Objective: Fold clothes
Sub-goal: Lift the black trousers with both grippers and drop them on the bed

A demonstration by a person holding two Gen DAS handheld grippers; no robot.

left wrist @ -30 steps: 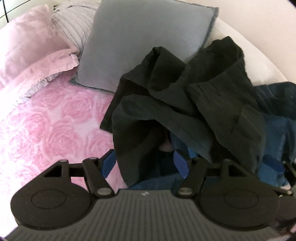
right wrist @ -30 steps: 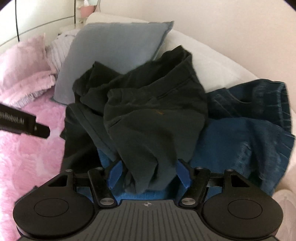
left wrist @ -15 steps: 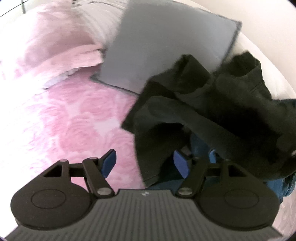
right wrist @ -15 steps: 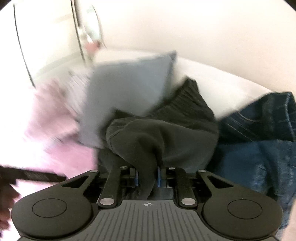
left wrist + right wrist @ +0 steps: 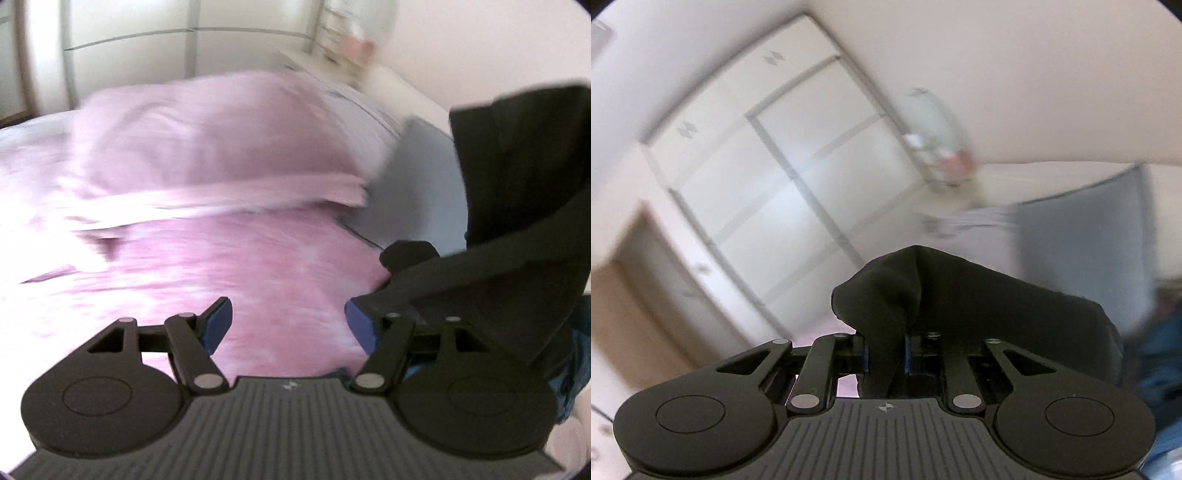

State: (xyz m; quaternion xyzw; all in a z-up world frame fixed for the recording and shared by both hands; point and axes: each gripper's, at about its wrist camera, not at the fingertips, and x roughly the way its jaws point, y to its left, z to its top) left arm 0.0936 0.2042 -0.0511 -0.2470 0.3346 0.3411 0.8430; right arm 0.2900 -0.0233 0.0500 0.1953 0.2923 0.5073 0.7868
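**Black cloth pinched in right tool, left tool spread and empty**

Black garment (image 5: pixel 960 295): a fold of it is clamped between the blue pads of the right tool (image 5: pixel 885 354), jaws drawn close on the fabric. The cloth bunches up over the fingertips and drapes off to the right, covering the right-hand linkage. Background in the right wrist view is tilted and blurred: white wardrobe doors (image 5: pixel 768 177), pale wall, a grey pillow (image 5: pixel 1082 243) at right, a patch of blue denim (image 5: pixel 1160 354) at the far right edge.

Left tool (image 5: pixel 288 326): jaws stand wide apart, nothing between the blue pads. Pink bed cover (image 5: pixel 221 266) lies under the gap. The black garment (image 5: pixel 517 184) hangs in the air at the right of this view, raised above the bed; its lower edge trails down across the outer side of the right-hand finger (image 5: pixel 360 321), not inside the gap. Whether it presses on that finger I cannot tell.

Pink pillow (image 5: pixel 221 136) sits behind on the bed, heavily blurred. Grey pillow (image 5: pixel 417 177) shows between it and the garment. Blue denim (image 5: pixel 572 369) peeks out at lower right, beneath the black cloth.
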